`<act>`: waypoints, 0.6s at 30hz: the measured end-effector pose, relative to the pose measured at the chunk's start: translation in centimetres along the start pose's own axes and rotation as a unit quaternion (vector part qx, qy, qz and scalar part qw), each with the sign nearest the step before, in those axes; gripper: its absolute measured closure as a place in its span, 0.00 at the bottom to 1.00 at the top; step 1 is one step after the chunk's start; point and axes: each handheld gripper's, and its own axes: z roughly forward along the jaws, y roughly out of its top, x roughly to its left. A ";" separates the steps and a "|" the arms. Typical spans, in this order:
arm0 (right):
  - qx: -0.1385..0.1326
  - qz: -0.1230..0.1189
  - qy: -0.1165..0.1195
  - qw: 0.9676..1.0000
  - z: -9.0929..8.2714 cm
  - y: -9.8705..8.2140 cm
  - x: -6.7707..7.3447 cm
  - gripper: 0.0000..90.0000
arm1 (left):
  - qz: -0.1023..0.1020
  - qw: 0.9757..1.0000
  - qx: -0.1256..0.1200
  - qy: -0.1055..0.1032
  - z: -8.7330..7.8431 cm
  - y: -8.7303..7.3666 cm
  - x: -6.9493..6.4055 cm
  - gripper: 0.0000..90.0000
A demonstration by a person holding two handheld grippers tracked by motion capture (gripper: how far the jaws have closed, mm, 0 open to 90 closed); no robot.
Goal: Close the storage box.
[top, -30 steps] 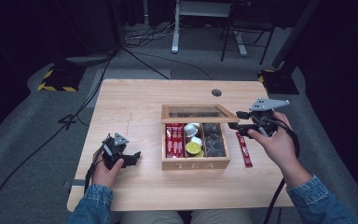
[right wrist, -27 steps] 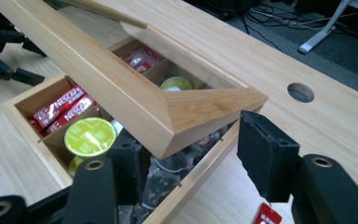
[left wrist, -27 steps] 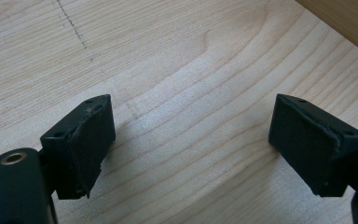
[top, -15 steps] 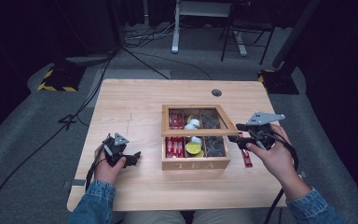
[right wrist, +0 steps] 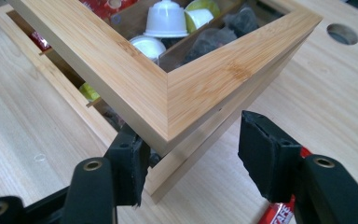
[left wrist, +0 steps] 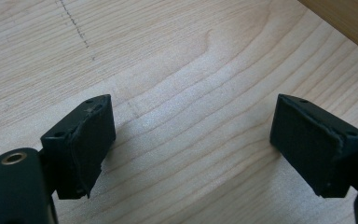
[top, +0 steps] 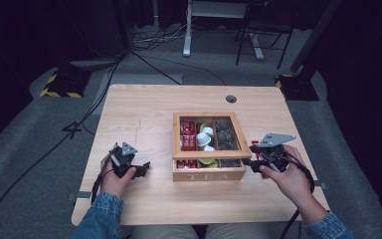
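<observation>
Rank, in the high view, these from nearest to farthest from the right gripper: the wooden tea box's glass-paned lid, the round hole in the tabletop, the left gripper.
1. Wooden tea box's glass-paned lid: right beside the right gripper, its near corner at the gripper.
2. Round hole in the tabletop: beyond the box, toward the table's far edge.
3. Left gripper: across the box, on the table's left side.

Blue denim sleeves [top: 98, 219], black tools with grey three-cornered top plates [top: 276, 138].
</observation>
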 end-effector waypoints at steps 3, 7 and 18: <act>0.003 0.001 0.002 1.000 0.2 -0.3 0.1 0.49 | 0.000 1.000 0.000 0.000 0.0 0.0 0.0 0.16; 0.008 0.002 0.004 1.000 0.6 -0.7 0.2 0.49 | 0.000 1.000 0.000 0.000 0.0 0.0 0.0 0.16; 0.025 0.011 0.017 1.000 1.3 -1.6 0.4 0.49 | 0.000 1.000 0.000 0.000 0.0 0.0 0.0 0.16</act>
